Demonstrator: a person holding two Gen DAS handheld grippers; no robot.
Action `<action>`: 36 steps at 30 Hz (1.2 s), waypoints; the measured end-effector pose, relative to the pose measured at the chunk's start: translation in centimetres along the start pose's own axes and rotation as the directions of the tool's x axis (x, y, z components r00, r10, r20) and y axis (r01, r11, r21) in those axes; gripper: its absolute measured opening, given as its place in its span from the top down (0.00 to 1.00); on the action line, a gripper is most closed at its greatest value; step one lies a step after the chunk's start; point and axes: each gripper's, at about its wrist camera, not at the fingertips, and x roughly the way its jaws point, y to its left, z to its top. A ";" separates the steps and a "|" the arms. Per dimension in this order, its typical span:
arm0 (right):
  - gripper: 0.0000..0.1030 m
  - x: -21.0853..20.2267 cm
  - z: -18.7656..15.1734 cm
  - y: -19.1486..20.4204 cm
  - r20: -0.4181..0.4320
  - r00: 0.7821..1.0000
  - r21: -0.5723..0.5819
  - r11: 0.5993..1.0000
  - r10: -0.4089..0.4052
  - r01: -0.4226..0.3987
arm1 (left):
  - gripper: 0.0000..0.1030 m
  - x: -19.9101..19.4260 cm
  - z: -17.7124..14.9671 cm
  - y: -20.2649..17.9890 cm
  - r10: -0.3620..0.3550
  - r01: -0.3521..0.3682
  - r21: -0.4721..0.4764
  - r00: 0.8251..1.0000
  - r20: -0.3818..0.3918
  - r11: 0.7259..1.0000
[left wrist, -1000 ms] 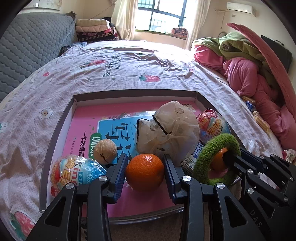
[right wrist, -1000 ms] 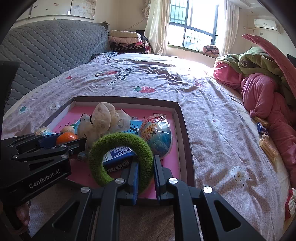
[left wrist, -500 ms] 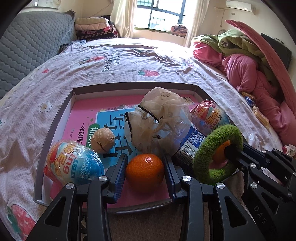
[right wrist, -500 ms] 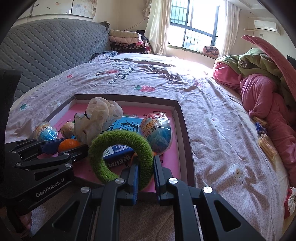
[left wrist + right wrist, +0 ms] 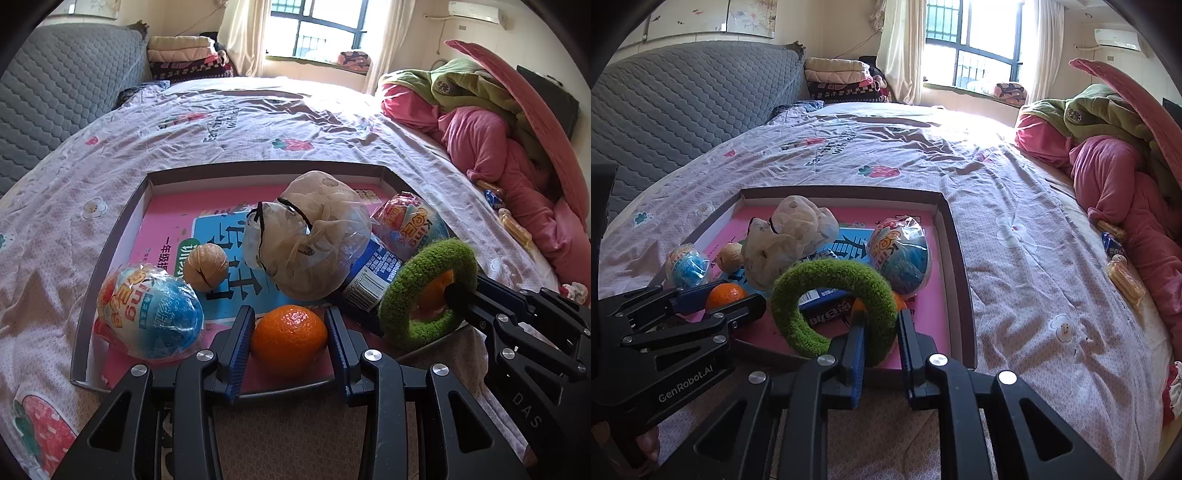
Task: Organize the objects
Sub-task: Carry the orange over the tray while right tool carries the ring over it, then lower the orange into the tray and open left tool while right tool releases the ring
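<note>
My left gripper [image 5: 290,334] is shut on an orange mandarin [image 5: 289,339] and holds it over the near edge of a shallow box [image 5: 122,206] on the bed. My right gripper [image 5: 881,330] is shut on a fuzzy green ring [image 5: 834,302], held upright over the box's [image 5: 956,258] near right part. In the box lie a blue wrapped toy egg [image 5: 151,314], a walnut [image 5: 205,266], a crumpled beige bag [image 5: 310,236], a blue snack packet [image 5: 373,280] and a second wrapped egg [image 5: 406,225]. A second mandarin [image 5: 899,301] shows behind the ring.
The box sits on a pink floral bedsheet [image 5: 229,122]. A heap of pink and green bedding [image 5: 491,125] lies at the right, with small wrapped snacks [image 5: 1123,273] beside it. A grey quilted headboard [image 5: 676,107] stands at the left.
Both grippers have risen and pulled back a little with their objects held. The box and its contents now sit lower and fuller in both views.
</note>
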 end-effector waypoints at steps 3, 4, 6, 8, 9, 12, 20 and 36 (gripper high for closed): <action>0.82 -0.2 -0.1 0.1 0.002 1.000 -0.005 1.000 -0.004 0.004 | 0.61 -0.1 -0.1 0.1 -0.007 0.007 -0.005 1.000 -0.001 1.000; 0.81 -0.3 0.0 0.1 0.002 1.000 -0.005 1.000 -0.004 0.004 | 0.61 -0.2 -0.1 0.2 -0.007 0.007 -0.006 1.000 -0.001 1.000; 0.79 -0.5 0.0 0.1 0.005 1.000 -0.005 1.000 -0.008 0.008 | 0.61 -0.3 -0.1 0.1 -0.006 0.006 -0.003 1.000 0.000 1.000; 0.76 -0.6 0.1 0.1 0.007 1.000 -0.006 1.000 -0.007 0.007 | 0.61 -0.4 -0.2 0.1 -0.006 0.006 -0.001 1.000 0.002 1.000; 0.75 -0.7 0.1 0.1 0.007 1.000 -0.006 1.000 -0.007 0.007 | 0.61 -0.5 -0.2 0.0 -0.007 0.007 0.002 1.000 0.002 1.000; 0.74 -1.0 0.1 0.0 0.011 1.000 -0.005 1.000 -0.006 0.006 | 0.61 -0.7 -0.1 -0.1 -0.006 0.006 0.007 1.000 0.003 1.000; 0.74 -1.9 0.3 -0.2 0.019 1.000 0.008 1.000 -0.008 0.008 | 0.61 -1.3 -0.2 -0.4 -0.012 0.012 0.014 1.000 0.004 1.000; 0.68 -3.5 0.6 0.0 0.035 0.999 0.012 1.000 -0.008 0.007 | 0.61 -3.9 -0.1 -0.4 -0.010 0.010 0.006 0.999 0.037 1.000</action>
